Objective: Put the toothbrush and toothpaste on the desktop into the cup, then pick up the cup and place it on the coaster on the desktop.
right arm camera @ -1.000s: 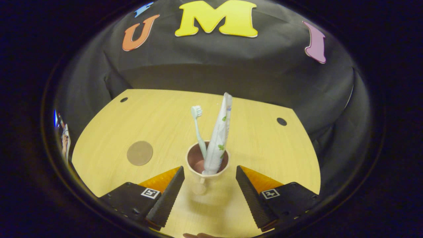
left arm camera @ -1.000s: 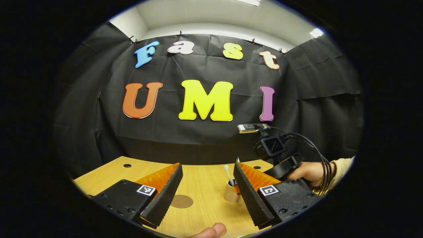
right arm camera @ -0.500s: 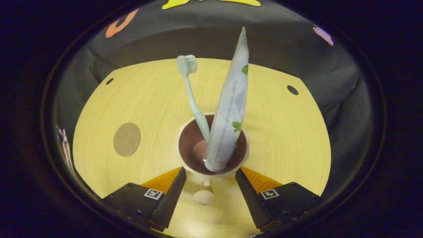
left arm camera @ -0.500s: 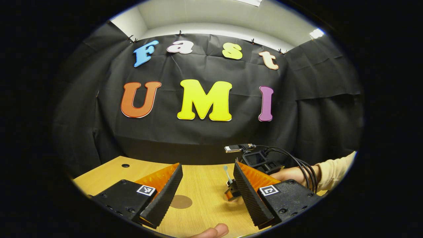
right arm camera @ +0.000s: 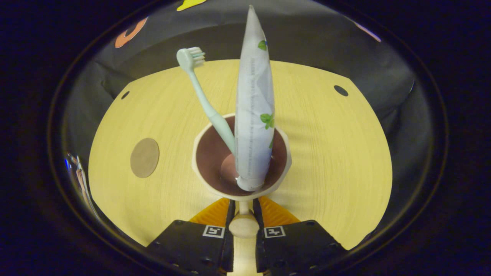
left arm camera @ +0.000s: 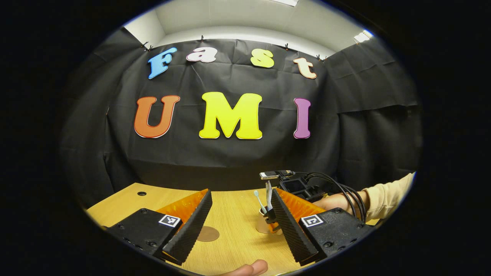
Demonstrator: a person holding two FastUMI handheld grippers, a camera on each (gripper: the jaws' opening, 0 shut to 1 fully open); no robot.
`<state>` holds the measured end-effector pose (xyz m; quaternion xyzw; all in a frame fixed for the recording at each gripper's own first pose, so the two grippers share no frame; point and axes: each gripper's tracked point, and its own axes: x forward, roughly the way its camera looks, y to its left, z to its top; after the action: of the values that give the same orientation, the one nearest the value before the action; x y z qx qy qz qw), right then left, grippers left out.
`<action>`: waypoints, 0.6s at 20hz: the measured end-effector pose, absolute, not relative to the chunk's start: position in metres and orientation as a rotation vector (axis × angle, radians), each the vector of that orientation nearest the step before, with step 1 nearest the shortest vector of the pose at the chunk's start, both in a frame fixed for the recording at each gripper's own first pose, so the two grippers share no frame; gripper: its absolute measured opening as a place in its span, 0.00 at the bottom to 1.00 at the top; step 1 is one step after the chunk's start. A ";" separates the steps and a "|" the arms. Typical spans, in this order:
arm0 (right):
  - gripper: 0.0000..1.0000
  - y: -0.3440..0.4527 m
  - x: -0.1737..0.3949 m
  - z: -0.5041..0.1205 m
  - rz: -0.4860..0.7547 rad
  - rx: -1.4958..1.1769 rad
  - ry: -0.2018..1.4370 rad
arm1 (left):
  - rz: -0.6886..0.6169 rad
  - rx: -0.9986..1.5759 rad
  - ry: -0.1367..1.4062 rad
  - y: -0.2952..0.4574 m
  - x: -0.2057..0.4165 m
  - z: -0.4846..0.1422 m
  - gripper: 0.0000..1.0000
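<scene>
The toothbrush (right arm camera: 199, 92) and toothpaste (right arm camera: 254, 115) stand in the cup (right arm camera: 241, 188). The right gripper (right arm camera: 242, 226) is closed on the cup's handle (right arm camera: 243, 225); the cup sits just ahead of it on the wooden worktop (right arm camera: 326, 153). I judge the next move is lifting it, kept upright, toward the coaster (right arm camera: 144, 157), ahead to its left. The left gripper (left arm camera: 239, 226) hangs wide, holding nothing. Black cloth walls the booth.
</scene>
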<state>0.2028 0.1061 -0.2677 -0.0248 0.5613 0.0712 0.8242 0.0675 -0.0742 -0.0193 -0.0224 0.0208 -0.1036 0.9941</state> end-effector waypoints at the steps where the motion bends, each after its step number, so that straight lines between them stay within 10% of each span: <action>1: 0.22 0.105 0.205 -0.269 0.153 -0.059 1.174 | -0.211 -0.046 0.042 -0.075 0.067 -0.019 0.98; 12: 0.22 0.101 0.215 -0.270 0.264 -0.133 1.091 | -0.173 -0.029 -0.001 -0.047 0.054 -0.002 0.98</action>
<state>0.2150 0.1006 -0.2702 -0.0630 0.5168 0.1252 0.8446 0.0541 -0.0470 -0.0023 -0.0144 -0.0007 -0.0862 0.9962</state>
